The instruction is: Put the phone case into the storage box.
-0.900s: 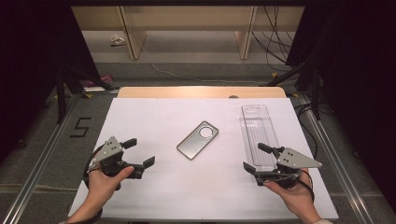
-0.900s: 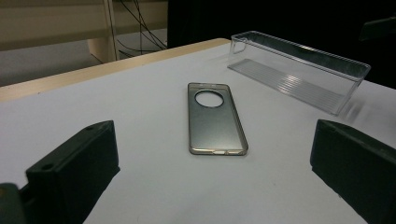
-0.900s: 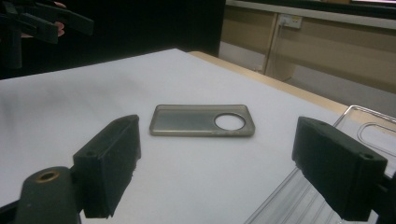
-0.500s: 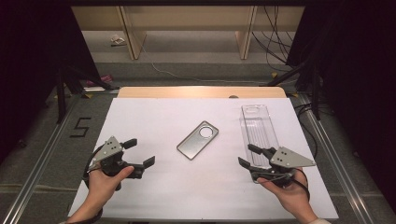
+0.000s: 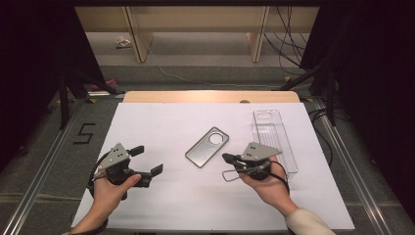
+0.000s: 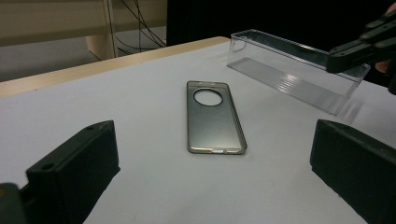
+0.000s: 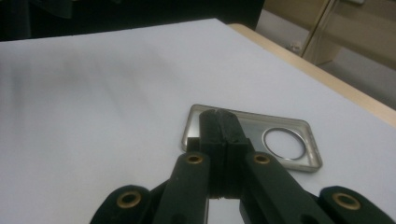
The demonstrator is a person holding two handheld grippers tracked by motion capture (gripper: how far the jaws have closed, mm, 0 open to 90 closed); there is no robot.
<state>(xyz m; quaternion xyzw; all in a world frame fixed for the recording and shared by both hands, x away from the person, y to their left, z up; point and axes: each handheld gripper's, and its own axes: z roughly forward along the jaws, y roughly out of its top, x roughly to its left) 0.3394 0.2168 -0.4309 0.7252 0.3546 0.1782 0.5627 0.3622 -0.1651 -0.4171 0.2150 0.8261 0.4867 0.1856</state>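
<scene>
A grey phone case [image 5: 207, 147] with a round camera hole lies flat in the middle of the white sheet, inner side up. My right gripper [image 5: 226, 157] is shut with nothing between its jaws. Its tip is just right of the case's near end; in the right gripper view the closed jaws [image 7: 219, 117] overlap the case [image 7: 275, 135], and I cannot tell whether they touch it. My left gripper [image 5: 147, 160] rests open at the near left, well apart from the case. Its two jaws frame the case [image 6: 215, 119] in the left gripper view.
A long clear plastic tray [image 5: 274, 137] lies at the right of the sheet, behind my right hand; it appears as the clear tray [image 6: 294, 70] in the left gripper view. The table's wooden far edge [image 5: 210, 96] runs behind the sheet. Dark frame rails flank both sides.
My right gripper has moved left from beside the clear tray to the case's near end, and its jaws have gone from apart to shut. The left gripper has stayed put.
</scene>
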